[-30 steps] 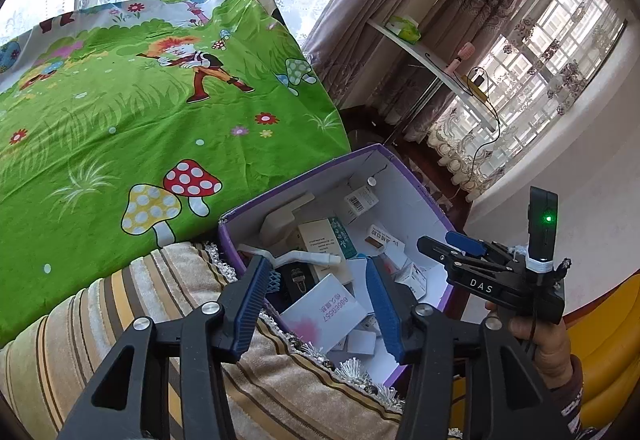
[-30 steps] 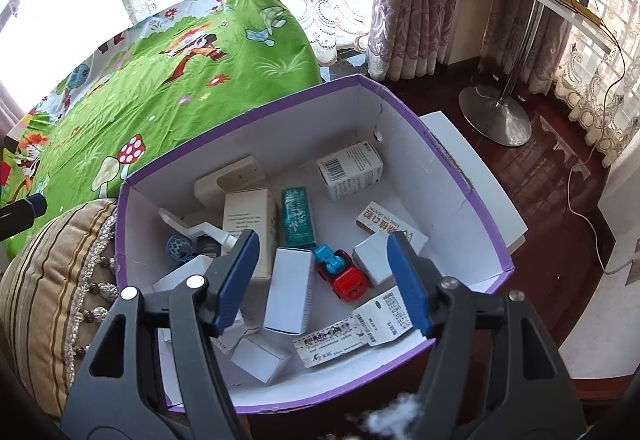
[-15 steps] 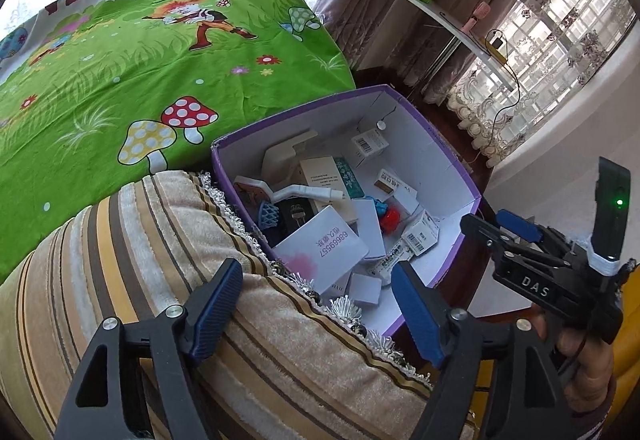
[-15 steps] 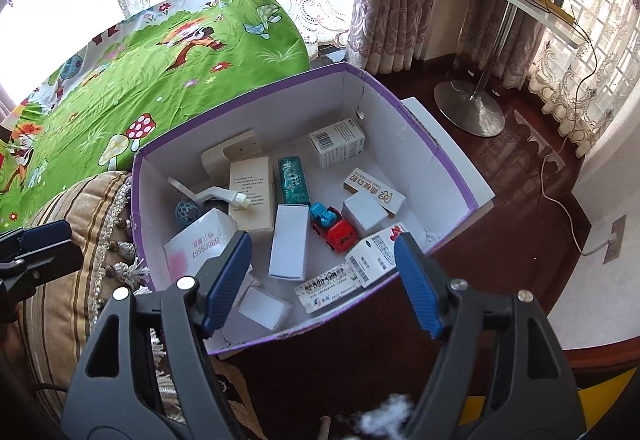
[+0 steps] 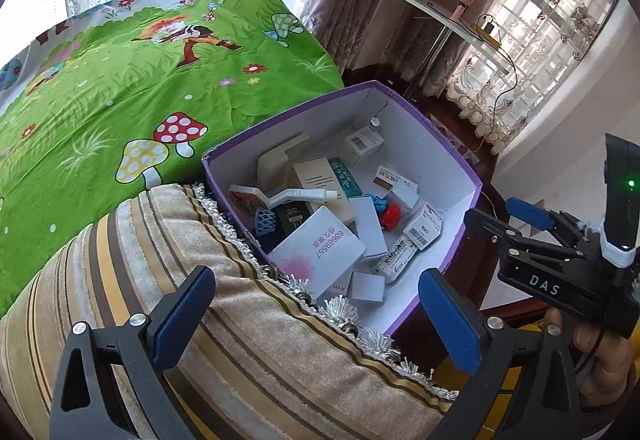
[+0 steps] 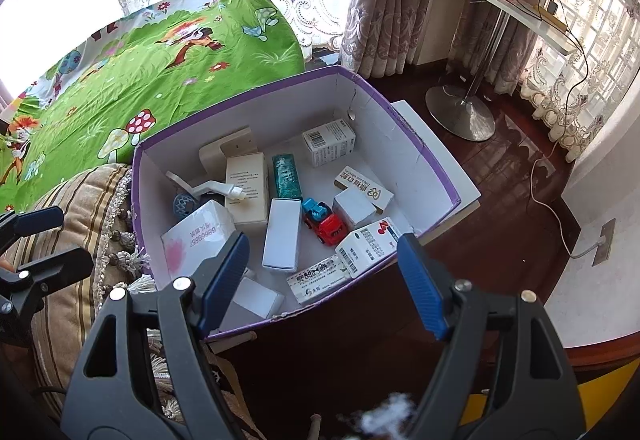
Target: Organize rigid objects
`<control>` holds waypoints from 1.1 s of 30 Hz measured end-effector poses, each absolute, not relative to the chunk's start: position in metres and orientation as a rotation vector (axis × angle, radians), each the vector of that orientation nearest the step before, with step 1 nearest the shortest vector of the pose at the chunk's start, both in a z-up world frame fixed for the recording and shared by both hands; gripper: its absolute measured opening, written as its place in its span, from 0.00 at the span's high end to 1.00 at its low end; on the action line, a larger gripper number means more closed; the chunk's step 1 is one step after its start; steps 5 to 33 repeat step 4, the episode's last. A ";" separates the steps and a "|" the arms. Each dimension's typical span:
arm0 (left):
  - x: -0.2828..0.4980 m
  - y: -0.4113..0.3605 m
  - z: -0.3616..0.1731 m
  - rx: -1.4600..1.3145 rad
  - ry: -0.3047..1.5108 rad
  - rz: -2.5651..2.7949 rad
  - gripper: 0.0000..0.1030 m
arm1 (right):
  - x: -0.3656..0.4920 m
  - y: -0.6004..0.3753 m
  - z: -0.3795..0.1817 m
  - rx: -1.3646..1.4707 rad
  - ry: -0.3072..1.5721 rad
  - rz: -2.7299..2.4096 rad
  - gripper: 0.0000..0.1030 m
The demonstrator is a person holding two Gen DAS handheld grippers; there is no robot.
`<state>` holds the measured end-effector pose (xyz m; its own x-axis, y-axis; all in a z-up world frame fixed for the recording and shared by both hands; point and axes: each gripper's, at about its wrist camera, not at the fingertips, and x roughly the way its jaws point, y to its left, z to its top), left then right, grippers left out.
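The left tongs (image 5: 316, 316) have just been opening and stand wide apart and empty above a striped cushion (image 5: 168, 288). The right tongs (image 6: 320, 280) are apart too, holding nothing. In the right wrist view the purple-rimmed box (image 6: 404, 144) lies at 12 o'clock from them, holding small cartons and a red toy truck (image 6: 326, 225).

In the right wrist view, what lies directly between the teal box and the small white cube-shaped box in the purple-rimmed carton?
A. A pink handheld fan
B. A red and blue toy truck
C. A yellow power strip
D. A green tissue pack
B: the toy truck, red body with a blue cab, lies on the carton floor below the teal box and beside the white cube-shaped box.
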<state>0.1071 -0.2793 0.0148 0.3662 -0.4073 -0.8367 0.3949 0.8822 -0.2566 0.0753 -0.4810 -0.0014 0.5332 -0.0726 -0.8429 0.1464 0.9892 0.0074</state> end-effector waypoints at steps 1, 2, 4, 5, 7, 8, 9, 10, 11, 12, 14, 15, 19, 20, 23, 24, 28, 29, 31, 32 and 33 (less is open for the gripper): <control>0.104 -0.281 0.018 0.005 1.057 -0.522 0.00 | 0.076 -0.482 -0.002 0.082 1.001 -0.133 0.23; 0.101 -0.284 0.020 0.021 1.040 -0.530 0.00 | 0.075 -0.482 -0.002 0.085 1.001 -0.136 0.23; 0.100 -0.288 0.021 0.029 1.038 -0.551 0.00 | 0.076 -0.483 -0.002 0.088 1.005 -0.139 0.23; 0.100 -0.288 0.021 0.029 1.038 -0.551 0.00 | 0.076 -0.483 -0.002 0.088 1.005 -0.139 0.23; 0.100 -0.288 0.021 0.029 1.038 -0.551 0.00 | 0.076 -0.483 -0.002 0.088 1.005 -0.139 0.23; 0.100 -0.288 0.021 0.029 1.038 -0.551 0.00 | 0.076 -0.483 -0.002 0.088 1.005 -0.139 0.23; 0.100 -0.288 0.021 0.029 1.038 -0.551 0.00 | 0.076 -0.483 -0.002 0.088 1.005 -0.139 0.23; 0.100 -0.288 0.021 0.029 1.038 -0.551 0.00 | 0.076 -0.483 -0.002 0.088 1.005 -0.139 0.23; 0.100 -0.288 0.021 0.029 1.038 -0.551 0.00 | 0.076 -0.483 -0.002 0.088 1.005 -0.139 0.23; 0.100 -0.288 0.021 0.029 1.038 -0.551 0.00 | 0.076 -0.483 -0.002 0.088 1.005 -0.139 0.23; 0.100 -0.288 0.021 0.029 1.038 -0.551 0.00 | 0.076 -0.483 -0.002 0.088 1.005 -0.139 0.23; 0.100 -0.288 0.021 0.029 1.038 -0.551 0.00 | 0.076 -0.483 -0.002 0.088 1.005 -0.139 0.23; 0.100 -0.288 0.021 0.029 1.038 -0.551 0.00 | 0.076 -0.483 -0.002 0.088 1.005 -0.139 0.23; 0.100 -0.288 0.021 0.029 1.038 -0.551 0.00 | 0.076 -0.483 -0.002 0.088 1.005 -0.139 0.23; 0.100 -0.288 0.021 0.029 1.038 -0.551 0.00 | 0.076 -0.483 -0.002 0.088 1.005 -0.139 0.23; 0.100 -0.288 0.021 0.029 1.038 -0.551 0.00 | 0.076 -0.483 -0.002 0.088 1.005 -0.139 0.23; 0.100 -0.288 0.021 0.029 1.038 -0.551 0.00 | 0.076 -0.483 -0.002 0.088 1.005 -0.139 0.23; 0.100 -0.288 0.021 0.029 1.038 -0.551 0.00 | 0.076 -0.483 -0.002 0.088 1.005 -0.139 0.23; 0.100 -0.288 0.021 0.029 1.038 -0.551 0.00 | 0.076 -0.483 -0.002 0.088 1.005 -0.139 0.23; 0.100 -0.288 0.021 0.029 1.038 -0.551 0.00 | 0.076 -0.483 -0.002 0.088 1.005 -0.139 0.23; 0.100 -0.288 0.021 0.029 1.038 -0.551 0.00 | 0.076 -0.483 -0.002 0.088 1.005 -0.139 0.23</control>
